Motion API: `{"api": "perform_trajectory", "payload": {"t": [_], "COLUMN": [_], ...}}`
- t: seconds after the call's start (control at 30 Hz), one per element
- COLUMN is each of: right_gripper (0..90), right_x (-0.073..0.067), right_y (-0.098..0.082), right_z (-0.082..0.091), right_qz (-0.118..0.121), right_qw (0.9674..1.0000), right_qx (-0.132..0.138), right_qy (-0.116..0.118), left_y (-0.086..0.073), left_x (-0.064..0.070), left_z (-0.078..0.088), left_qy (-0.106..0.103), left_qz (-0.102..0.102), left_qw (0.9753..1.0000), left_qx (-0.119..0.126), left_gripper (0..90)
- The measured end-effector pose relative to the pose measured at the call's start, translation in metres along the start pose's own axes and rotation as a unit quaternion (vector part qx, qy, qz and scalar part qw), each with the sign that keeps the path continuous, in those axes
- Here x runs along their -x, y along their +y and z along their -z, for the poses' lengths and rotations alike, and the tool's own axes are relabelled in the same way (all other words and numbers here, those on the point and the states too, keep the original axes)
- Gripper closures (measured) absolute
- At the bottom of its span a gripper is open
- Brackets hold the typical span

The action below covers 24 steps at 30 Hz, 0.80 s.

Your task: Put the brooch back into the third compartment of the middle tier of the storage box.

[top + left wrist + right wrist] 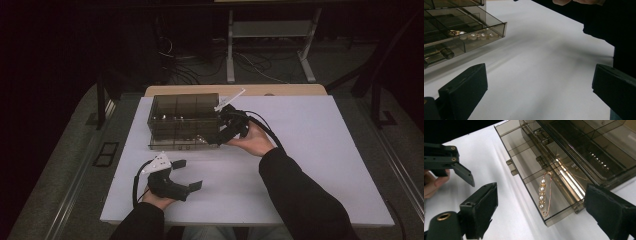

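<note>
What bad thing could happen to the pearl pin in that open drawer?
1. The drawer is pulled far out of the box and the pin lies near its front, so a bump from the right tongs, open just above it, might jolt the pin out.
2. Shutting the drawer fast could slide the pin to the back or snag it.
3. The left tongs rest open nearby; a sweep could knock the box.

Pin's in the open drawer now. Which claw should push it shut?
Right, probably. The right claw hangs open at the drawer front, just by the pin. The left claw sits open nearer the person, apart from the box.
</note>
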State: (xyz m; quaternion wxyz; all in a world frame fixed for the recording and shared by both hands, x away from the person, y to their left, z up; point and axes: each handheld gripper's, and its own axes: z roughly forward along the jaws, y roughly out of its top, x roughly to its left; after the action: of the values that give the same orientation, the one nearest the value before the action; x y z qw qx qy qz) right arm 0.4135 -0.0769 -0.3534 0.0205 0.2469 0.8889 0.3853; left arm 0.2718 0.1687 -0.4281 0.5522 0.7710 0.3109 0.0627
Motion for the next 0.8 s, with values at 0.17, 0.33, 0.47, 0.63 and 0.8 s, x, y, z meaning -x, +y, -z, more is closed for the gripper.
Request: {"api": "perform_trajectory", "payload": {"t": [0.17, 0.33, 0.47, 0.63, 0.8], "right_gripper": [0.3, 0.4, 0.3, 0.3, 0.3], "right_x": [-0.002, -0.001, -0.001, 0.000, 0.000], "right_y": [-0.006, -0.015, -0.022, -0.031, -0.041], "right_z": [0.008, 0.016, 0.023, 0.032, 0.039], "right_qz": [-0.015, -0.022, -0.026, -0.025, -0.028], "right_qw": [0.9998, 0.9996, 0.9994, 0.9994, 0.9993], "right_qx": [0.012, 0.020, 0.021, 0.023, 0.023], "right_qy": [0.001, -0.003, -0.003, -0.007, -0.009], "left_y": [0.000, 0.000, 0.000, 0.000, 0.000], "left_x": [0.001, 0.000, 0.000, 0.000, 0.001], "left_z": [-0.001, -0.001, -0.001, -0.001, -0.001], "left_qy": [0.000, 0.000, 0.000, 0.000, 0.000], "left_qz": [0.002, 0.002, 0.002, 0.003, 0.003], "left_qw": [1.0000, 1.0000, 1.0000, 1.0000, 1.0000], "left_qx": [0.000, 0.000, 0.000, 0.000, 0.000], "left_gripper": [0.0, 0.0, 0.0, 0.0, 0.0]}}
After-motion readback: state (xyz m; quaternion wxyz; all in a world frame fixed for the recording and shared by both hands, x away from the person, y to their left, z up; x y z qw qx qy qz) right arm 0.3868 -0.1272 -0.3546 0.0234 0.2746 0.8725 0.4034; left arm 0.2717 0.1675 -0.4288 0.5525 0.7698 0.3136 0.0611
